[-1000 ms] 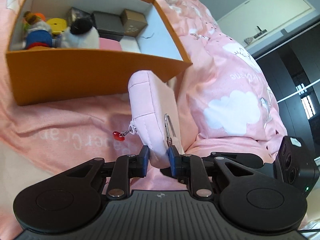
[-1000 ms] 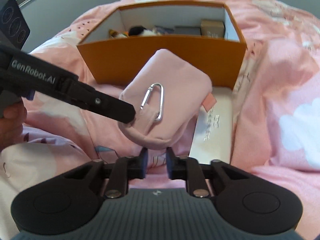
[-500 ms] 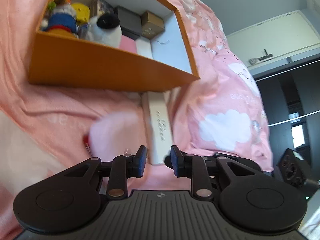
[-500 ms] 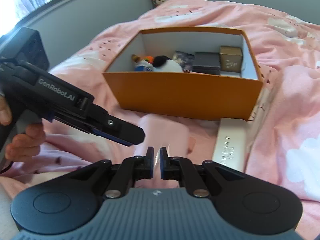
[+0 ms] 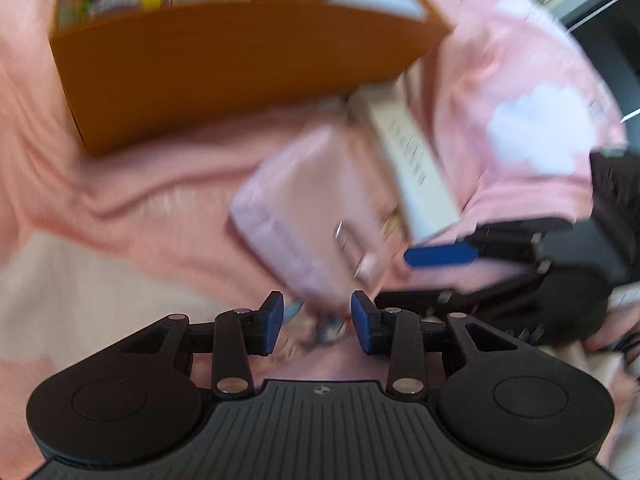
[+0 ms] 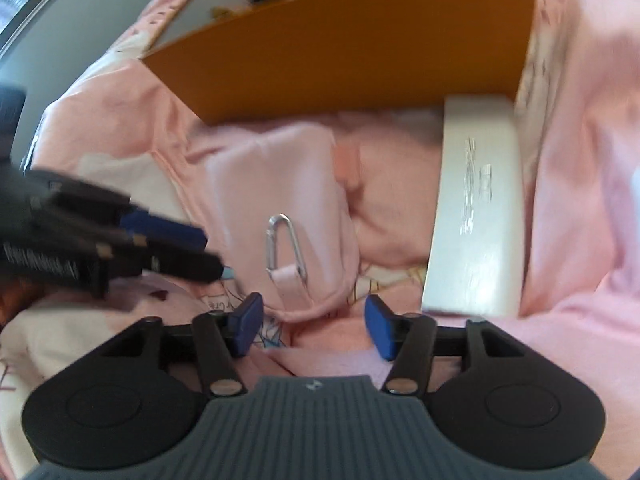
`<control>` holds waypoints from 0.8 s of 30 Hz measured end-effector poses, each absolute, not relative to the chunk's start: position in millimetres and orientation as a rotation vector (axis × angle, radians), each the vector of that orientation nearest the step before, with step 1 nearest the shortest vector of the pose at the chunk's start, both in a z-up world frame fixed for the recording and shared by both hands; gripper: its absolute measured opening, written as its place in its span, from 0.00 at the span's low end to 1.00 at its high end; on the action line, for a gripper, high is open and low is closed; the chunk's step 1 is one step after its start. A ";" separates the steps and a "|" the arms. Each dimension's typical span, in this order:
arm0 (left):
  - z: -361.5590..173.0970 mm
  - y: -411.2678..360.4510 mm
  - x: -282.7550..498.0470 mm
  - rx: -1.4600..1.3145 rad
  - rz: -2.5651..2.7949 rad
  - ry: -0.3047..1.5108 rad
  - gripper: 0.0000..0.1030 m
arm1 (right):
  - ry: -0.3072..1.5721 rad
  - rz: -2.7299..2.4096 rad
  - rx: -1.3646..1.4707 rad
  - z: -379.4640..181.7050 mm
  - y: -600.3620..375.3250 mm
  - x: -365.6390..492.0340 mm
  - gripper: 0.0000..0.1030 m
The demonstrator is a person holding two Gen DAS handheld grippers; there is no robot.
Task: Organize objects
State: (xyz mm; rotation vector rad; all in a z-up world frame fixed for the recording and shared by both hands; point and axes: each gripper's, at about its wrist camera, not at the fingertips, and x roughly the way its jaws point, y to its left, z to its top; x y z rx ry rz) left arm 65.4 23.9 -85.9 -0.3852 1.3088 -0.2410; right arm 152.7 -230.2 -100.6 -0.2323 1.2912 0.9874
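A pink fabric pouch (image 6: 280,208) with a silver carabiner (image 6: 286,244) lies on the pink bedding in front of the orange box (image 6: 352,48). It also shows, blurred, in the left wrist view (image 5: 308,208). My right gripper (image 6: 314,326) is open, its fingers at either side of the pouch's near end. My left gripper (image 5: 317,322) is open and empty just short of the pouch. The orange box (image 5: 240,60) holds toys and small boxes.
A long white box (image 6: 476,216) lies on the bedding right of the pouch, against the orange box's corner; it also shows in the left wrist view (image 5: 412,160). Rumpled pink bedding (image 6: 580,160) surrounds everything. The left gripper's body (image 6: 100,248) sits left of the pouch.
The left gripper let go of the pouch, which dropped onto the bedding. The right gripper was shut and has opened and come down close to the pouch.
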 end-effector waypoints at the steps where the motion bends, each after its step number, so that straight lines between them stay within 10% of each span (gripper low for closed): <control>1: -89.6 23.8 65.1 -0.398 -0.242 1.317 0.40 | 1.318 0.988 -0.210 -105.8 -230.4 155.3 0.61; 24: -39.6 -11.8 38.7 0.021 -0.315 0.987 0.52 | 1.377 0.903 0.235 -83.8 -260.2 178.1 0.37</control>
